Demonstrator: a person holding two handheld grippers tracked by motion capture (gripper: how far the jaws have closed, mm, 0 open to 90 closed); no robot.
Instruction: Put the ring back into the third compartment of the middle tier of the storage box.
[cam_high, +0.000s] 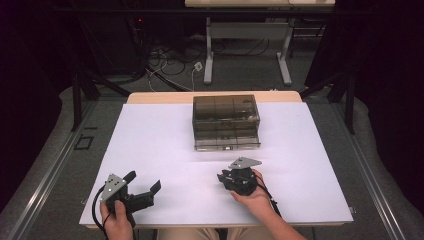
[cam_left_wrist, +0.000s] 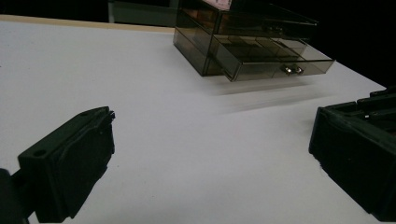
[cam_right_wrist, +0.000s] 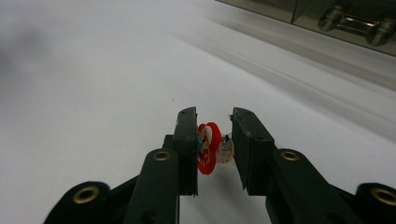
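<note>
Table (cam_high: 150, 150) w/ white top is what we see across the high view, w/ a smoked clear drawer box (cam_high: 226, 121) at centre, a bit above the middle of the frame. Its lower drawer (cam_left_wrist: 271, 58) is pulled partway out; in the left gripper view it sits upper right, a small metal handle (cam_left_wrist: 292, 70) on its front.

We see the right hand-held gripper (cam_right_wrist: 214, 140) low centre in the right gripper view, clenched on a small red-and-white piece (cam_right_wrist: 208, 147), w/ a bit of clear plastic beside it between the pads. What the piece is, we can't tell. The piece sits just over the white top, below the drawer handle, which shows upper right of that frame. In the high view this gripper (cam_high: 239, 177) is lower centre-right, held by the right hand (cam_high: 257, 197), near the box front but apart from it.

Left hand-held gripper (cam_high: 142, 187) is lower left in the high view, jaws released, wide apart, nothing between them, resting low over the table, well apart from the box.
</note>
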